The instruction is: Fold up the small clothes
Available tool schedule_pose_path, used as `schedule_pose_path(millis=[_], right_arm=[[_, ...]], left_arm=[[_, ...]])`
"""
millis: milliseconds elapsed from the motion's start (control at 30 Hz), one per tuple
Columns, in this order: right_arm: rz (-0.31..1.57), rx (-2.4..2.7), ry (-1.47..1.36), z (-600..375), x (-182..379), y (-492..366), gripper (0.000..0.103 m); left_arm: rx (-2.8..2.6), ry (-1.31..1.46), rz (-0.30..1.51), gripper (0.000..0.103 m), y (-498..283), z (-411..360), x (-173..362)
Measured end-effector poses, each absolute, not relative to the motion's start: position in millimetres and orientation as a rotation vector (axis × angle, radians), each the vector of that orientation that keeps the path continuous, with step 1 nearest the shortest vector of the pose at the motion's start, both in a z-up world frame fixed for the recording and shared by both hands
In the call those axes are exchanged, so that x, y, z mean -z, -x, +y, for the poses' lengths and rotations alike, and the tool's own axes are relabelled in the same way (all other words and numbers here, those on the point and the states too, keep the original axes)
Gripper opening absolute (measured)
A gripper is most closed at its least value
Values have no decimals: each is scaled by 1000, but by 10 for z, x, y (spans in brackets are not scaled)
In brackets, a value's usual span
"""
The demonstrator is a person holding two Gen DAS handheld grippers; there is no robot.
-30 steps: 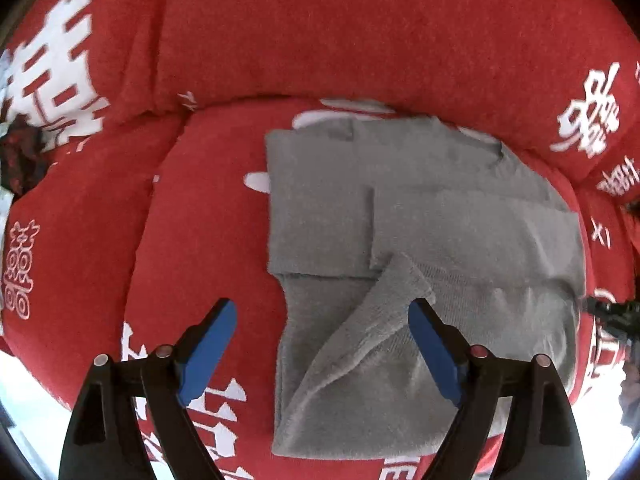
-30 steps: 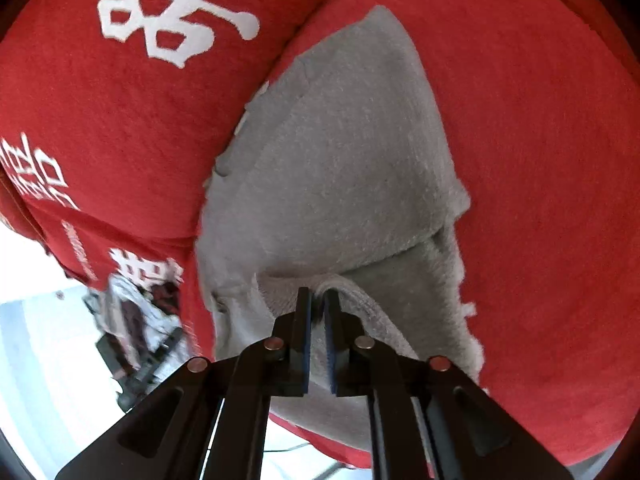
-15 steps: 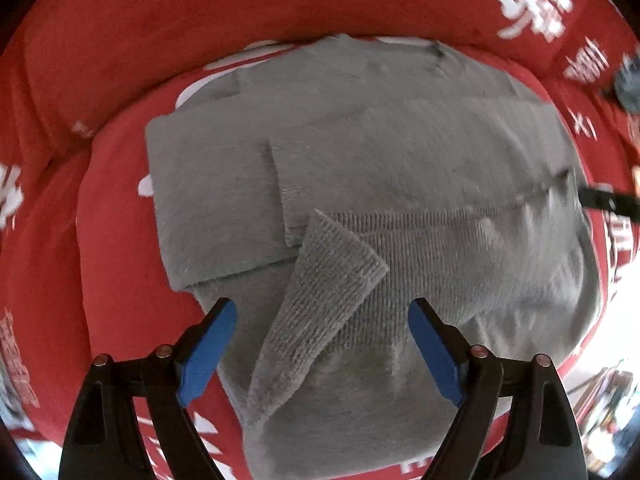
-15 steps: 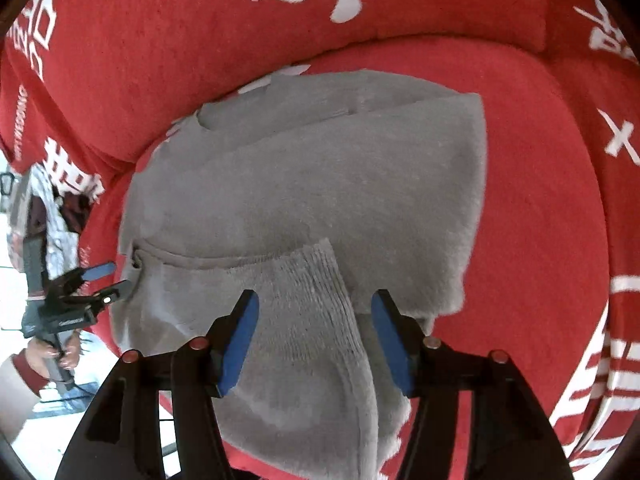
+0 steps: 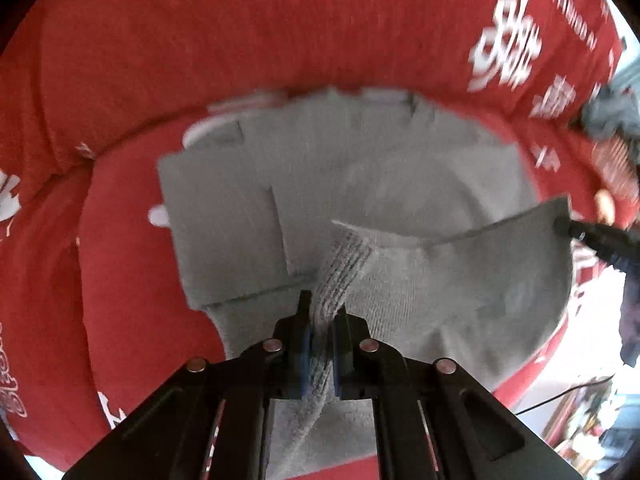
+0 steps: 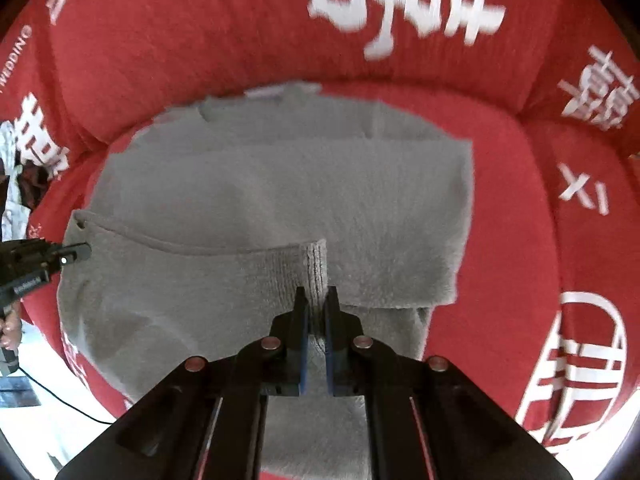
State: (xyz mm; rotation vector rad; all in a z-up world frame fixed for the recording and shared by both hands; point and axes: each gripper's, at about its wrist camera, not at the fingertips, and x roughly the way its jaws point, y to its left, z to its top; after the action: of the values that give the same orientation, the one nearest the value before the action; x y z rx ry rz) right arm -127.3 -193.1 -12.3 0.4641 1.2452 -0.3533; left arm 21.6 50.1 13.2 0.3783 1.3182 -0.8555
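A small grey knit sweater [image 5: 360, 184] lies on a red cushion, its sleeves folded in across the body. My left gripper [image 5: 322, 320] is shut on the left corner of the ribbed bottom hem and holds it off the cushion. My right gripper [image 6: 316, 312] is shut on the right corner of the same hem. The hem edge hangs in a raised line between the two grippers. The sweater [image 6: 280, 184] fills the middle of the right wrist view. Each gripper's tip shows in the other's view, the right gripper [image 5: 576, 232] at the right edge, the left gripper [image 6: 76, 254] at the left edge.
The red cushion [image 5: 120, 280] has white printed characters, and a red backrest [image 5: 280, 28] rises behind the sweater. A dark bundle of cloth [image 5: 608, 116] lies at the far right. Floor and a cable [image 6: 60, 400] show past the cushion's front edge.
Both grippers were open over the hem half a second ago. Now both have shut on the hem corners and lifted the bottom edge off the cushion.
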Motion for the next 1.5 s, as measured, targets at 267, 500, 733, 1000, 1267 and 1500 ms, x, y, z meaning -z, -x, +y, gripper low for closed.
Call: schedule_pose_path(millis=[267, 500, 733, 1000, 1267, 1500], right_arm=[[1103, 388, -388, -2273, -571, 952, 7], [1113, 376, -351, -2672, -232, 352, 7], [1198, 403, -418, -2930, 540, 43, 7], [1233, 494, -494, -3103, 1005, 116, 22], [1253, 681, -494, -3272, 834, 399, 38], [1186, 656, -771, -3247, 669, 948, 38]], left_arm=[[865, -292, 1160, 9, -679, 267, -645], [734, -307, 1153, 9, -1161, -110, -147], [618, -353, 1229, 9, -1384, -297, 556], [362, -404, 1180, 77, -1585, -126, 749], [278, -430, 1208, 77, -1743, 303, 684], [423, -296, 1342, 77, -1483, 757, 549]])
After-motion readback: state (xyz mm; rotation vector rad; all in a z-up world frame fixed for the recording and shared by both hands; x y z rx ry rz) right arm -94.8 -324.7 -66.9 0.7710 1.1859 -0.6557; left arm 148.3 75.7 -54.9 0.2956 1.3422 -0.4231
